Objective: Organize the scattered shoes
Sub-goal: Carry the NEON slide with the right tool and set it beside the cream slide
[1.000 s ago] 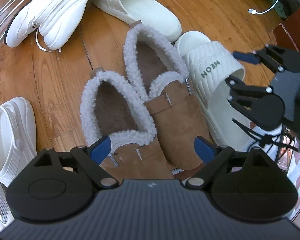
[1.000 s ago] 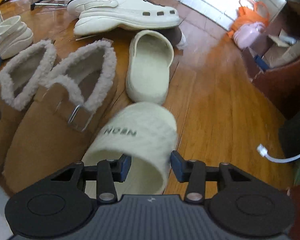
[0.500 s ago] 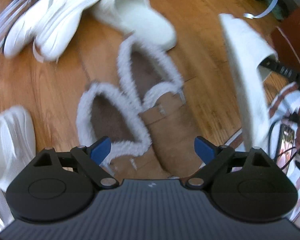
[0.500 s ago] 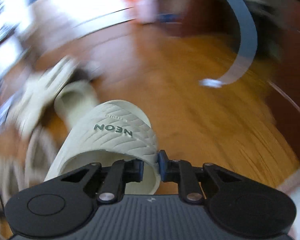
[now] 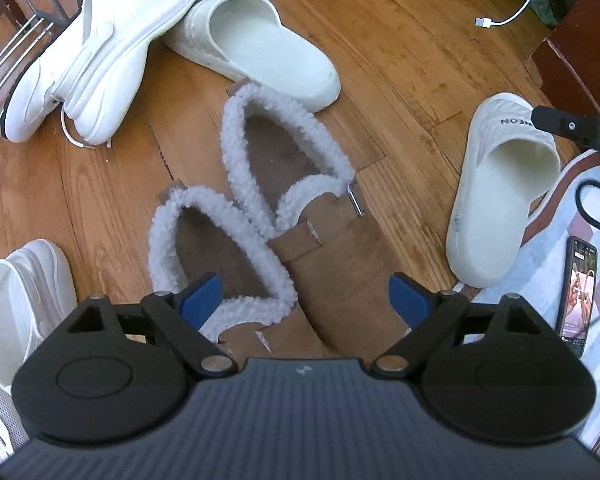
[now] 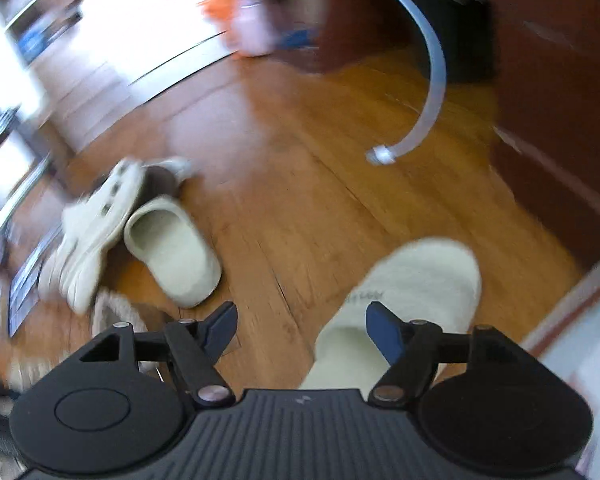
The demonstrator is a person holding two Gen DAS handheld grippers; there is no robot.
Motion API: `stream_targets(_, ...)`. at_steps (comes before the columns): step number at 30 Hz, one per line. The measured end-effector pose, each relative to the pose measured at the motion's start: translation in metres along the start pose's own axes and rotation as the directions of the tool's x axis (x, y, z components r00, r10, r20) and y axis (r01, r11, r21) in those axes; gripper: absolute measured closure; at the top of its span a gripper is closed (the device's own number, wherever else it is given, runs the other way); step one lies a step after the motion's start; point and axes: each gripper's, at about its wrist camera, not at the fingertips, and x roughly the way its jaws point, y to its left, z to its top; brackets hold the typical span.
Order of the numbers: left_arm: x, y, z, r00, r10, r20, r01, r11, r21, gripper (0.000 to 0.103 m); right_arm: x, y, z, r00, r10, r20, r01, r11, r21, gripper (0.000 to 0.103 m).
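The left gripper hangs over a wooden plank floor, its blue-padded fingers spread wide with nothing pinched between them. Right under it lie two tan suede slippers side by side and touching, each rimmed with thick, curly white fleece; one carries a small metal buckle on its strap.

Just beyond their heels rests a smooth cream slide, open-backed and moulded from a soft-looking foam. Leaning across its toe end is a white clog with a ribbed, chunky sole and small slots in its upper. Another white ribbed shoe sits near the left edge of that view.

Off to the right, well apart from the suede pair, stands the matching cream slide with lettering on its ribbed band, toe pointing away, beside the edge of a striped cloth where a phone lies with its screen lit. A white cable curls on the boards farther off.

The right gripper is opening its jaws; the lettered slide sits just past the right-hand finger, outside the gap, and bare floorboards show between the pads. That view is blurred, so whether that finger touches the slide I cannot tell.
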Motion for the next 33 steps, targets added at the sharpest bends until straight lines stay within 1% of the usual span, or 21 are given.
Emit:
stream_targets(2,0.005,-0.011,0.011,0.997,-0.041,-0.065,0.041,0.999,0.001,0.012,0.007,0.002,0.012,0.997,-0.040,-0.067,0.025,0.976,-0.217,0.030)
stream_targets(3,0.006,-0.016,0.015,0.993,-0.071,-0.094,0.071,0.997,-0.001,0.012,0.009,0.004,0.014,0.994,-0.067,-0.081,0.043,0.962,-0.269,0.030)
stream_targets(4,0.008,-0.021,0.020,0.987,-0.101,-0.122,0.101,0.995,-0.005,0.012,0.014,0.007,0.019,0.988,-0.093,-0.126,0.040,0.928,-0.370,0.030)
stream_targets(6,0.015,-0.031,0.036,0.949,-0.199,-0.244,0.181,0.979,-0.096,0.012,0.027,0.009,0.031,0.963,-0.128,-0.235,-0.014,0.853,-0.521,0.029)
stream_targets(7,0.015,-0.032,0.039,0.944,-0.200,-0.263,0.175,0.978,-0.117,0.012,0.032,0.009,0.035,0.952,-0.143,-0.270,-0.032,0.832,-0.553,0.030)
stream_targets(9,0.006,-0.043,0.046,0.963,-0.098,-0.249,0.092,0.995,-0.038,0.012,0.043,0.006,0.047,0.929,-0.166,-0.332,-0.063,0.811,-0.581,0.029)
stream_targets(11,-0.003,-0.053,0.052,0.978,0.012,-0.209,0.000,0.998,0.057,0.010,0.050,0.000,0.057,0.904,-0.147,-0.400,-0.118,0.815,-0.567,0.028)
stream_targets(13,-0.005,-0.054,0.052,0.984,0.049,-0.170,-0.033,0.995,0.092,0.009,0.062,-0.007,0.063,0.869,-0.118,-0.480,-0.179,0.831,-0.527,0.028)
stream_targets(15,0.002,-0.047,0.052,0.991,0.014,-0.134,-0.002,0.996,0.088,0.009,0.081,-0.014,0.062,0.828,-0.122,-0.548,-0.228,0.819,-0.526,0.028)
stream_targets(17,0.027,-0.046,0.059,0.986,0.005,-0.165,0.008,0.997,0.076,0.009,0.097,-0.019,0.060,0.788,-0.136,-0.601,-0.269,0.801,-0.534,0.025)
stream_targets(18,0.036,-0.047,0.063,0.984,-0.004,-0.177,0.016,0.998,0.066,0.009,0.098,-0.021,0.056,0.774,-0.141,-0.617,-0.279,0.800,-0.532,0.025)
stream_targets(19,0.042,-0.049,0.066,0.984,-0.030,-0.175,0.040,0.998,0.055,0.009,0.105,-0.021,0.051,0.760,-0.161,-0.629,-0.285,0.787,-0.547,0.018)
stream_targets(20,0.048,-0.052,0.069,0.984,-0.063,-0.168,0.072,0.996,0.046,0.009,0.112,-0.021,0.046,0.756,-0.183,-0.628,-0.286,0.771,-0.569,0.018)
stream_targets(22,0.057,-0.059,0.073,0.982,-0.118,-0.151,0.125,0.991,0.039,0.009,0.116,-0.022,0.041,0.765,-0.172,-0.621,-0.289,0.770,-0.569,0.023)
stream_targets(23,0.055,-0.063,0.075,0.988,-0.111,-0.110,0.119,0.991,0.066,0.009,0.120,-0.023,0.039,0.768,-0.151,-0.622,-0.291,0.784,-0.549,0.022)
stream_targets(25,0.048,-0.072,0.079,0.997,-0.080,-0.007,0.081,0.989,0.120,0.009,0.122,-0.028,0.039,0.788,-0.124,-0.603,-0.243,0.838,-0.489,0.023)
stream_targets(27,0.046,-0.067,0.082,0.995,-0.092,0.025,0.090,0.993,0.074,0.006,0.119,-0.035,0.043,0.813,-0.086,-0.576,-0.181,0.902,-0.391,0.025)
stream_targets(28,0.044,-0.064,0.084,0.994,-0.100,0.043,0.098,0.994,0.045,0.006,0.115,-0.041,0.046,0.834,-0.064,-0.548,-0.127,0.944,-0.304,0.026)
stream_targets(29,0.043,-0.061,0.087,0.992,-0.108,0.062,0.107,0.994,0.016,0.006,0.105,-0.051,0.050,0.866,-0.037,-0.498,-0.060,0.983,-0.176,0.026)
stream_targets(30,0.041,-0.060,0.087,0.991,-0.115,0.071,0.115,0.993,0.010,0.006,0.093,-0.060,0.051,0.894,-0.021,-0.448,-0.008,0.998,-0.062,0.026)
stream_targets(33,0.035,-0.065,0.087,0.990,-0.105,0.095,0.101,0.994,0.048,0.006,0.060,-0.080,0.050,0.943,-0.043,-0.330,0.120,0.969,0.216,0.025)
